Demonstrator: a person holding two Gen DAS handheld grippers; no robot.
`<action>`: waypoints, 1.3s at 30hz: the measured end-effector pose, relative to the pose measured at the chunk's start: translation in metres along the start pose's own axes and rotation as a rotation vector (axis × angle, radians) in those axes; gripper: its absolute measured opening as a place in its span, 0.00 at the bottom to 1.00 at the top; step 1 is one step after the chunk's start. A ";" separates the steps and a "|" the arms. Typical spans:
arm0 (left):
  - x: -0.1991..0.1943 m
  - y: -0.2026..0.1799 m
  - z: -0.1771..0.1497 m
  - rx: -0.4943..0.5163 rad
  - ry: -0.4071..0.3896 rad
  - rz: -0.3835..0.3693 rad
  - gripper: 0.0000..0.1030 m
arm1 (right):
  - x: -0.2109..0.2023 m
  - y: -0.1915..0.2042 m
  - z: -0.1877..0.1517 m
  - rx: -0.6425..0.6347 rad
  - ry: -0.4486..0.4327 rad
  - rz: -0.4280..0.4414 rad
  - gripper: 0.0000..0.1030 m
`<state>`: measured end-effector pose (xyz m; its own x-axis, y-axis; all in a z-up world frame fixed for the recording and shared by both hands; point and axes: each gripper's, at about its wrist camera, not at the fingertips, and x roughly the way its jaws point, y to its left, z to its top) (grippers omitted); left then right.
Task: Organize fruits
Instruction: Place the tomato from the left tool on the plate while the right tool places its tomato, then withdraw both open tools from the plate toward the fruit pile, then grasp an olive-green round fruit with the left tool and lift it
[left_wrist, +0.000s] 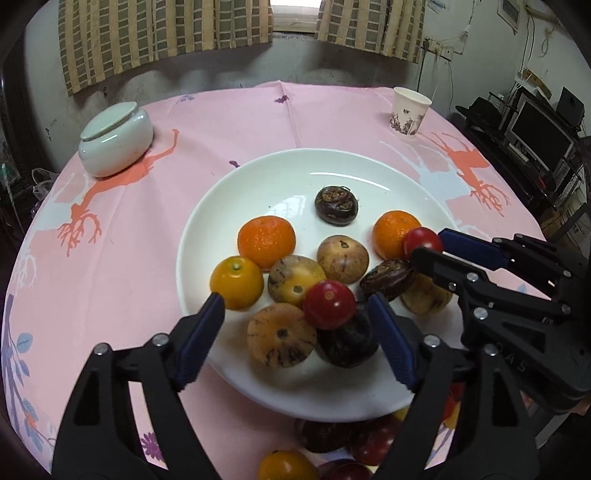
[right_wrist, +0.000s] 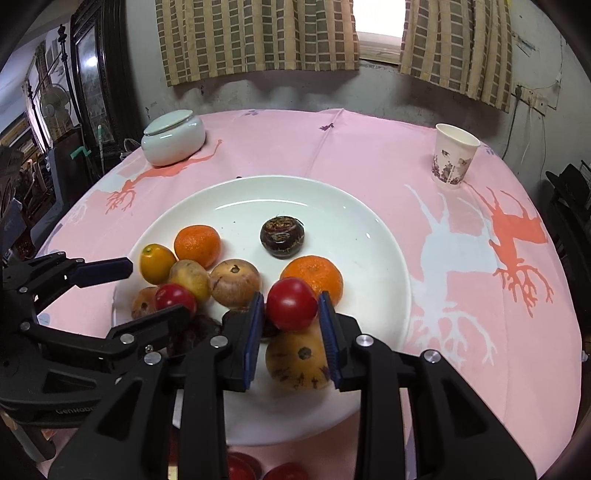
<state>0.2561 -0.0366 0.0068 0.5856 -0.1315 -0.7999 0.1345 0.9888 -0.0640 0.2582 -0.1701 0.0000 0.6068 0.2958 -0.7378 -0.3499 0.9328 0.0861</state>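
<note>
Left claw (left_wrist: 295, 306) open | right claw (right_wrist: 291, 306) grips tomato (right_wrist: 291, 303) | pink tablecloth (right_wrist: 369, 155)

Little can be read here. In the right wrist view, the black body of the left claw (right_wrist: 122, 291), at the picture's lower left, bears pale raised lettering that reads "GenRobo", its end cut off by the black arm in front. In the left wrist view, the black body of the right claw (left_wrist: 428, 245) carries faint letters, "A S" legible, the rest too dim. The paper cup (right_wrist: 453, 155) by the bench's far right edge shows printed pictures, no legible words.
</note>
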 end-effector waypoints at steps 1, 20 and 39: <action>-0.004 -0.001 -0.002 0.005 0.001 -0.005 0.80 | -0.004 0.000 -0.002 -0.002 -0.003 -0.001 0.31; -0.065 -0.004 -0.091 0.033 -0.043 -0.026 0.88 | -0.093 -0.012 -0.080 0.101 -0.089 0.032 0.90; -0.062 0.005 -0.134 0.009 0.055 -0.047 0.89 | -0.088 0.021 -0.114 0.008 0.015 0.065 0.90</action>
<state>0.1132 -0.0141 -0.0237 0.5339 -0.1736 -0.8275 0.1685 0.9809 -0.0970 0.1158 -0.2001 -0.0097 0.5721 0.3524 -0.7406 -0.3822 0.9135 0.1394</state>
